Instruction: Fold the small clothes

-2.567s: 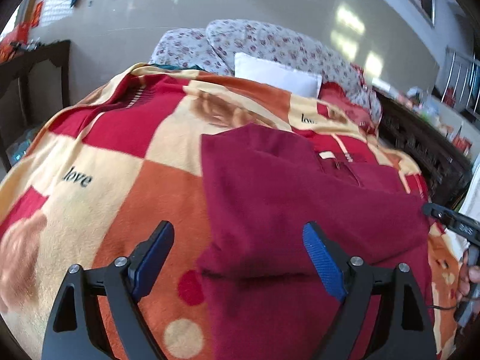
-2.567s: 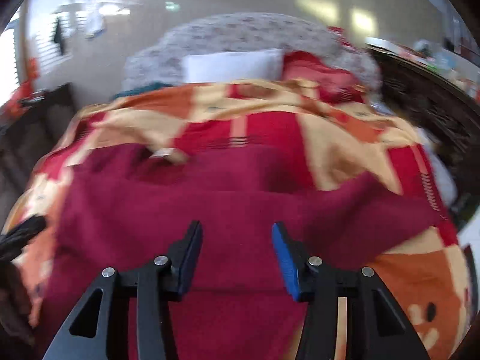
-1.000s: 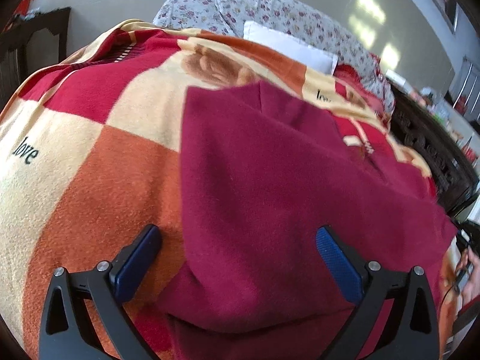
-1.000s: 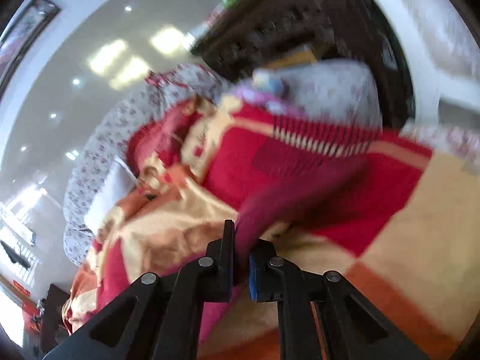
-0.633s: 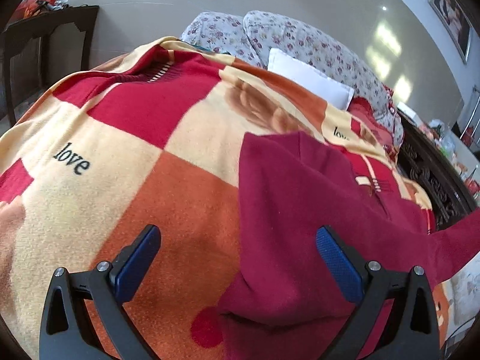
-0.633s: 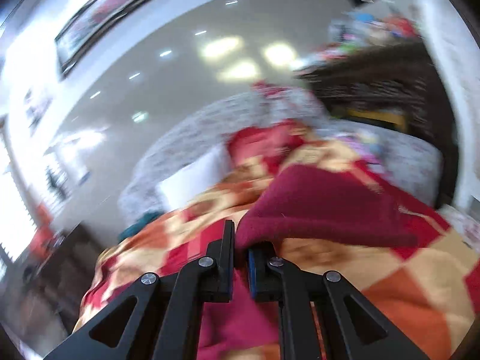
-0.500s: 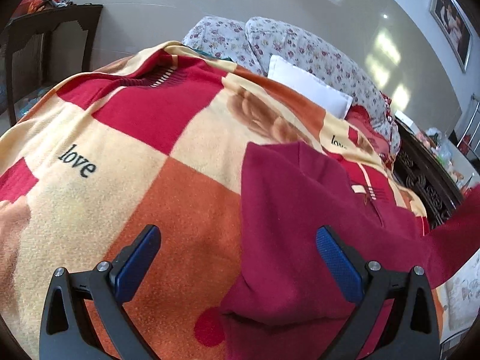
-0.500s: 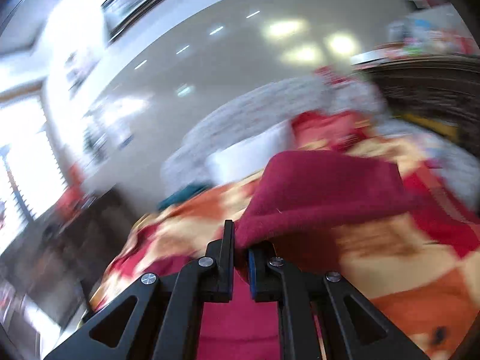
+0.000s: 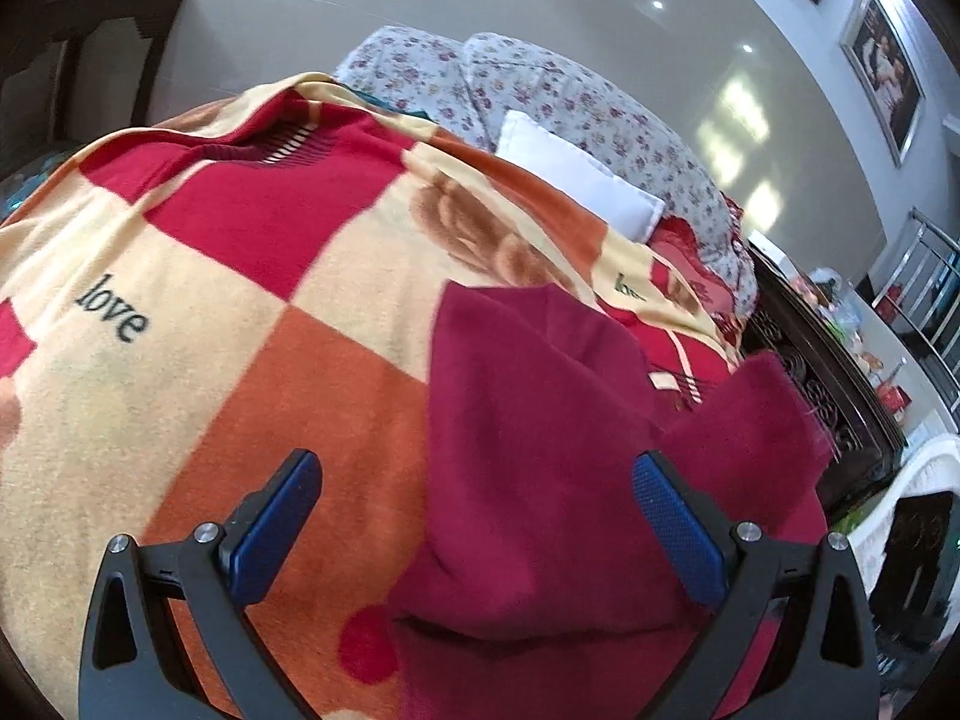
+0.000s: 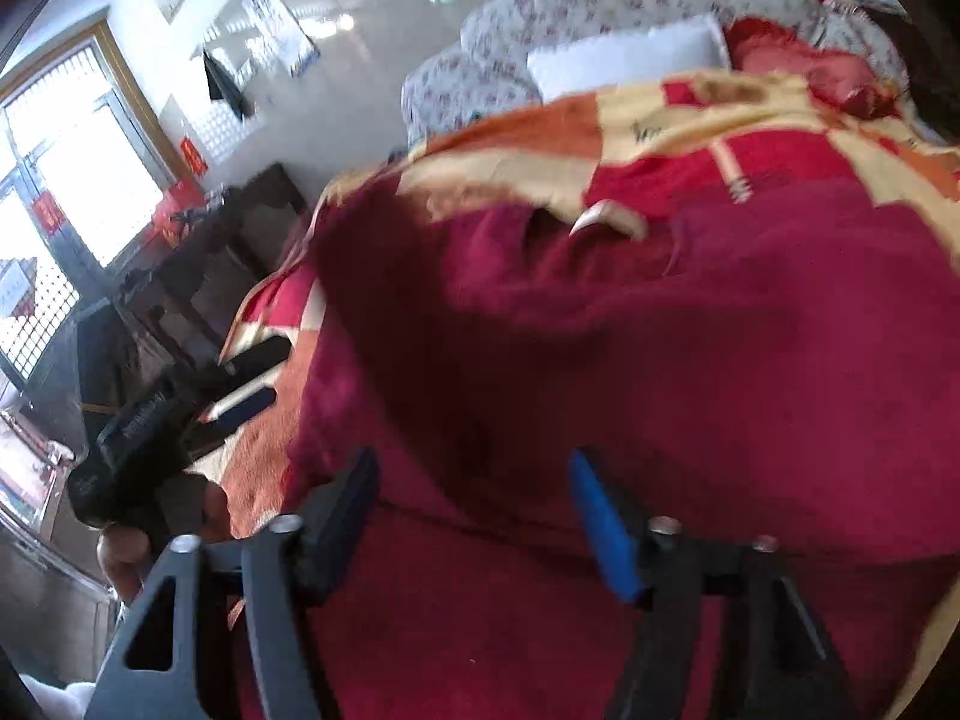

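A dark red garment (image 9: 540,450) lies on a checked blanket (image 9: 210,300) on a bed. Its right part (image 9: 756,438) is folded over towards the middle. My left gripper (image 9: 474,516) is open and empty, low over the garment's near left edge. In the right wrist view the garment (image 10: 690,360) fills the frame. My right gripper (image 10: 474,510) is open and empty just above it. The left gripper (image 10: 180,408) shows there at the left, held in a hand.
A white pillow (image 9: 576,174) and floral bedding (image 9: 540,90) lie at the head of the bed. A dark carved wooden bed frame (image 9: 828,396) runs along the right side. Dark wooden furniture (image 10: 198,276) stands to the left.
My right gripper carried the garment's right part over towards the middle, then opened and let it go. My left gripper stayed open near the garment's left edge.
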The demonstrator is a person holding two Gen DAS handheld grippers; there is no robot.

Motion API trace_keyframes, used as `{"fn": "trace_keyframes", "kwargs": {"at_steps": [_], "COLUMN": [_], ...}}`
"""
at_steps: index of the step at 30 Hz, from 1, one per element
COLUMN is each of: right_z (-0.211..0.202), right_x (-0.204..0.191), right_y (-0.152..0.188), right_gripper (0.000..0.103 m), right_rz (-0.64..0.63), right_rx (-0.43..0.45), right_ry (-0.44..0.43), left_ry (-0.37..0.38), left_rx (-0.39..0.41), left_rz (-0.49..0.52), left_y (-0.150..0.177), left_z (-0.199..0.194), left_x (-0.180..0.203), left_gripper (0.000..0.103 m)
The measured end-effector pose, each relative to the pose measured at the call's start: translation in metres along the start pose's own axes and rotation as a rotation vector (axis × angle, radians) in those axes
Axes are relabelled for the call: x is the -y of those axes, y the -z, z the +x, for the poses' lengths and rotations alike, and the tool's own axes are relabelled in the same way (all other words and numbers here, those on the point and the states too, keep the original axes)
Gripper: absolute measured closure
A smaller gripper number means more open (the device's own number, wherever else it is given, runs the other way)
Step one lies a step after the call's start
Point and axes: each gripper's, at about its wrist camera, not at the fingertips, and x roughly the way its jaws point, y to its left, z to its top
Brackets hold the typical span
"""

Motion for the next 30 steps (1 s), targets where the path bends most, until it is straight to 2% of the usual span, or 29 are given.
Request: {"fn": "trace_keyframes", "kwargs": {"at_steps": [3, 5, 8, 11, 14, 17, 19, 20, 21, 23, 25, 27, 29, 30], "right_z": [-0.001, 0.003, -0.004, -0.024, -0.039, -0.054, -0.066, -0.071, -0.075, -0.085, -0.093, -0.102, -0.11, -0.113], "right_x": [-0.002, -0.014, -0.026, -0.027, -0.014, -0.004, 0.004, 0.006, 0.008, 0.014, 0.019, 0.025, 0.03, 0.033], "right_y": [-0.015, -0.02, -0.012, 0.005, 0.021, 0.031, 0.036, 0.038, 0.04, 0.043, 0.045, 0.047, 0.045, 0.043], "right_gripper": [0.028, 0.028, 0.027, 0.02, 0.019, 0.019, 0.019, 0.019, 0.019, 0.019, 0.019, 0.019, 0.019, 0.019], "right_rz": [-0.004, 0.01, -0.024, -0.084, -0.041, 0.003, 0.027, 0.035, 0.04, 0.049, 0.068, 0.087, 0.087, 0.085], "right_rx": [0.067, 0.051, 0.036, 0.058, 0.062, 0.06, 0.065, 0.07, 0.076, 0.092, 0.108, 0.12, 0.127, 0.131], "right_ry": [-0.001, -0.009, -0.019, 0.021, 0.022, 0.0, -0.024, -0.024, -0.022, -0.016, -0.019, -0.014, 0.011, 0.025], "left_ry": [-0.006, -0.001, 0.069, 0.153, 0.153, 0.118, 0.113, 0.09, 0.063, -0.047, -0.069, -0.079, -0.079, -0.065], "left_rx": [0.002, 0.01, -0.008, -0.066, -0.098, -0.072, -0.056, -0.049, -0.046, -0.061, -0.085, -0.095, -0.066, -0.053], "left_rz": [0.029, 0.025, -0.057, -0.121, -0.092, -0.019, 0.052, 0.105, 0.141, 0.22, 0.216, 0.199, 0.2, 0.202], "left_y": [0.003, 0.002, -0.002, -0.001, 0.003, 0.007, 0.008, 0.009, 0.01, 0.013, 0.014, 0.014, 0.01, 0.006], "left_z": [0.0, -0.002, -0.002, 0.006, 0.012, 0.011, 0.01, 0.01, 0.011, 0.023, 0.032, 0.034, 0.025, 0.019], "left_x": [0.005, 0.002, -0.009, -0.014, -0.006, 0.007, 0.019, 0.029, 0.035, 0.053, 0.056, 0.055, 0.059, 0.061], "left_gripper": [0.0, 0.0, 0.0, 0.0, 0.0, 0.001, 0.019, 0.039, 0.045, 0.046, 0.05, 0.085, 0.098, 0.098]}}
